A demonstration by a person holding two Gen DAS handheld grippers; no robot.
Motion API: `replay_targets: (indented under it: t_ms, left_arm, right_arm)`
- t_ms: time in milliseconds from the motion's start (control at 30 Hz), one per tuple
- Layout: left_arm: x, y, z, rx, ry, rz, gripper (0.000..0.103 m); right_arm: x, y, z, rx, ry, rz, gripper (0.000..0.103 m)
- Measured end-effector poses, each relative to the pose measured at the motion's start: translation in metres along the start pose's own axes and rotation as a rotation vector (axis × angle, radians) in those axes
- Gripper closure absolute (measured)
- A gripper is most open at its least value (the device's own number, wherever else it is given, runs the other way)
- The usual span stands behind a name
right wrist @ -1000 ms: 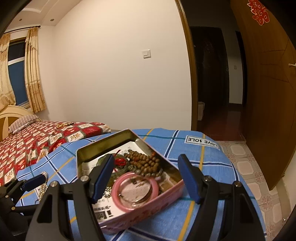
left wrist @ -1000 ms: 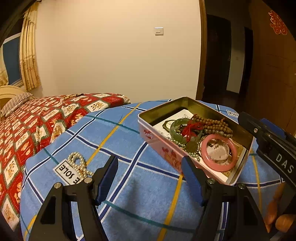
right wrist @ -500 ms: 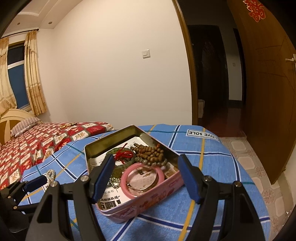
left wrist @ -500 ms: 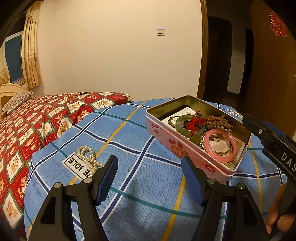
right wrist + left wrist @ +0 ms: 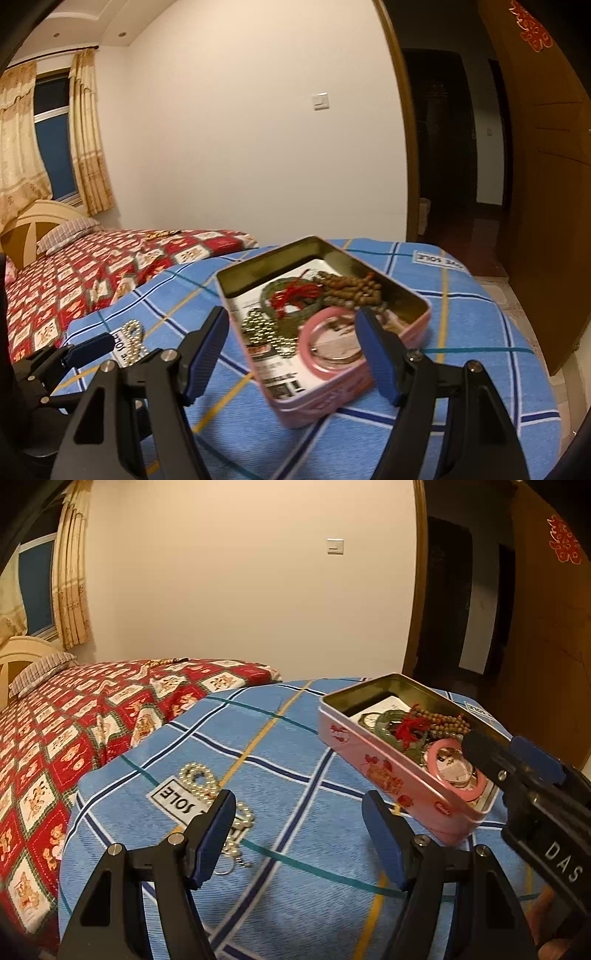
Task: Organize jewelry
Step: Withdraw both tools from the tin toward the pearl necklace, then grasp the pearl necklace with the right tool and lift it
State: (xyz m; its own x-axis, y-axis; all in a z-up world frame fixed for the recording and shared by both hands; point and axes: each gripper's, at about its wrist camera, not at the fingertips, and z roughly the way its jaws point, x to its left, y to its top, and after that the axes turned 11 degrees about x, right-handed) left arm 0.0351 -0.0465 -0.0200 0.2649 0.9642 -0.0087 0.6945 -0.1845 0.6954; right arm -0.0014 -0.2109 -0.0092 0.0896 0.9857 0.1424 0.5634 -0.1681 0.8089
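A pink tin box (image 5: 384, 771) (image 5: 325, 404) stands open on a blue checked cloth. It holds a pink bangle (image 5: 314, 354), a green bangle with red thread (image 5: 288, 295), brown beads (image 5: 347, 288) and other pieces. A pearl necklace (image 5: 201, 775) (image 5: 131, 332) lies on the cloth to the left of the tin. My left gripper (image 5: 297, 836) is open and empty, with the necklace just ahead of its left finger. My right gripper (image 5: 290, 354) is open and empty above the tin's near end; it also shows in the left wrist view (image 5: 517, 768).
The blue cloth (image 5: 280, 738) covers a rounded surface that drops off at its edges. A bed with a red patterned cover (image 5: 74, 720) lies to the left. A wall is behind, with a dark doorway (image 5: 454, 147) and a wooden door at right.
My left gripper has swung left, so the pearl necklace is now close ahead of it and the tin sits further right. My right gripper has moved closer over the tin.
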Motion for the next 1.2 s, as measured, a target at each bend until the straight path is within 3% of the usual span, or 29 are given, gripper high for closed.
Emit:
replay_targets:
  t_ms: [567,800,867,1000,1200]
  left_arm:
    - [0.074,0.007,-0.003,0.001,0.044,-0.147,0.032]
    - [0.122,0.006,-0.003,0.016,0.179,-0.223,0.032]
    - [0.135,0.005,0.000,0.037,0.212,-0.253,0.032]
    - [0.153,0.001,0.005,0.063,0.208,-0.310,0.032]
    - [0.149,0.000,0.010,0.089,0.208,-0.286,0.032]
  right_arm:
    - [0.056,0.003,0.024,0.052,0.083,-0.084,0.032]
    - [0.068,0.005,0.036,0.090,0.117,-0.093,0.038]
    - [0.071,0.006,0.041,0.109,0.137,-0.089,0.039]
    - [0.080,0.007,0.053,0.170,0.191,-0.096,0.046]
    - [0.102,0.010,0.084,0.294,0.278,-0.114,0.055]
